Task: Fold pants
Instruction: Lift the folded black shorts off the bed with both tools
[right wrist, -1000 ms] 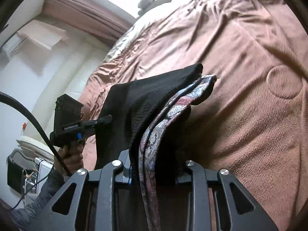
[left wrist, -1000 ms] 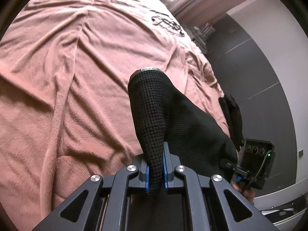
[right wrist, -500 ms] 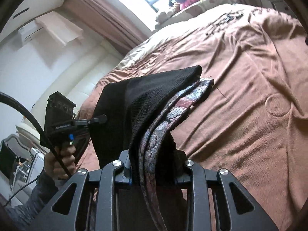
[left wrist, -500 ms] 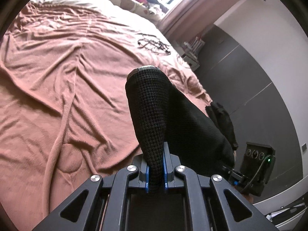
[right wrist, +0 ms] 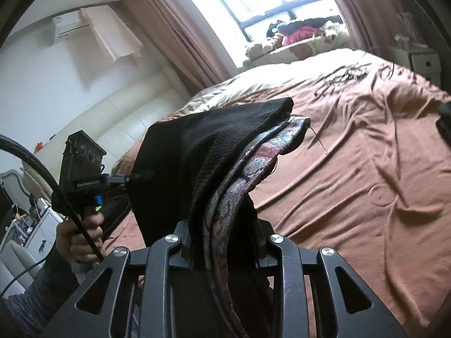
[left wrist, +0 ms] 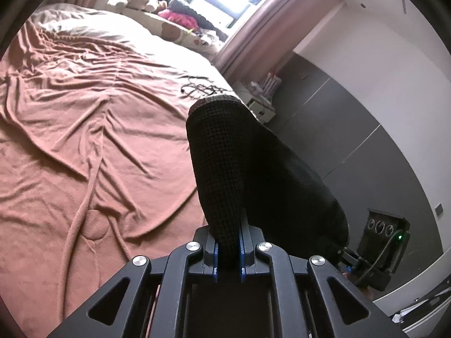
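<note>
The pants (left wrist: pixel 239 169) are black knit with a patterned waistband (right wrist: pixel 253 166). Both grippers hold them up in the air above the bed. My left gripper (left wrist: pixel 227 256) is shut on a fold of the black fabric. My right gripper (right wrist: pixel 225 242) is shut on the waistband end; cloth hides its fingertips. The pants (right wrist: pixel 197 146) stretch between the two grippers. The other hand-held gripper shows at the right of the left wrist view (left wrist: pixel 377 253) and at the left of the right wrist view (right wrist: pixel 84 169).
A bed with a wrinkled brown sheet (left wrist: pixel 84 140) lies below and ahead. A black cable tangle (left wrist: pixel 200 87) lies on its far part. Stuffed toys (right wrist: pixel 301 33) sit on the windowsill. A grey wall (left wrist: pixel 366 140) and a bedside table (left wrist: pixel 262 107) stand right.
Both grippers have risen and tilted up with the pants. The window and far end of the bed have come into view. The grips have not changed.
</note>
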Action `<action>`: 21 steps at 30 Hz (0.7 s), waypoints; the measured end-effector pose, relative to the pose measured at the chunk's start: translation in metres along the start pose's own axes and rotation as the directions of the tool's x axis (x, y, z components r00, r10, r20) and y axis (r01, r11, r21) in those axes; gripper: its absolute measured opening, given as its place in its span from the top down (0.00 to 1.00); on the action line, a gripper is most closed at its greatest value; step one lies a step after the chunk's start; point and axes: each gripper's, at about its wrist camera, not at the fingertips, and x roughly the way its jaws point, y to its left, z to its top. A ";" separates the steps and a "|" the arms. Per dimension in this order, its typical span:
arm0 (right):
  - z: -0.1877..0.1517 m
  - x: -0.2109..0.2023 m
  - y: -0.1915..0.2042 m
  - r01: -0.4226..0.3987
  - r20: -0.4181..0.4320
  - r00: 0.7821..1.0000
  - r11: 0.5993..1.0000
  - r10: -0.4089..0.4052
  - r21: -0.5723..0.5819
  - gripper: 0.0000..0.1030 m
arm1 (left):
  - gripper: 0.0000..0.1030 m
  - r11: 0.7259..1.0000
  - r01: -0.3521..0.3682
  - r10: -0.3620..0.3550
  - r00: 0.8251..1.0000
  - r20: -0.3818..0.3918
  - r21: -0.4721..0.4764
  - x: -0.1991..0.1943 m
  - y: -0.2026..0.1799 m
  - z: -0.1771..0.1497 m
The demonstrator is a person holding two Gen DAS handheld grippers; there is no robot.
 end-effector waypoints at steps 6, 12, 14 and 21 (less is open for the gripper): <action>0.000 -0.036 0.011 0.008 0.016 1.000 1.000 -0.007 -0.019 0.76 | 0.90 0.999 0.027 -0.028 0.999 0.027 0.020 -0.016 -0.028 0.000; 0.004 -0.060 0.020 0.041 0.039 0.998 0.998 -0.039 -0.050 0.76 | 0.90 0.996 0.057 -0.060 0.997 0.045 0.061 -0.025 -0.061 -0.002; 0.007 -0.071 0.023 0.059 0.049 0.997 0.997 -0.056 -0.058 0.76 | 0.90 0.995 0.068 -0.072 0.996 0.052 0.079 -0.028 -0.073 -0.003; 0.014 -0.103 0.026 0.080 0.084 0.994 0.993 -0.073 -0.087 0.76 | 0.90 0.989 0.114 -0.121 0.990 0.066 0.099 -0.031 -0.105 0.000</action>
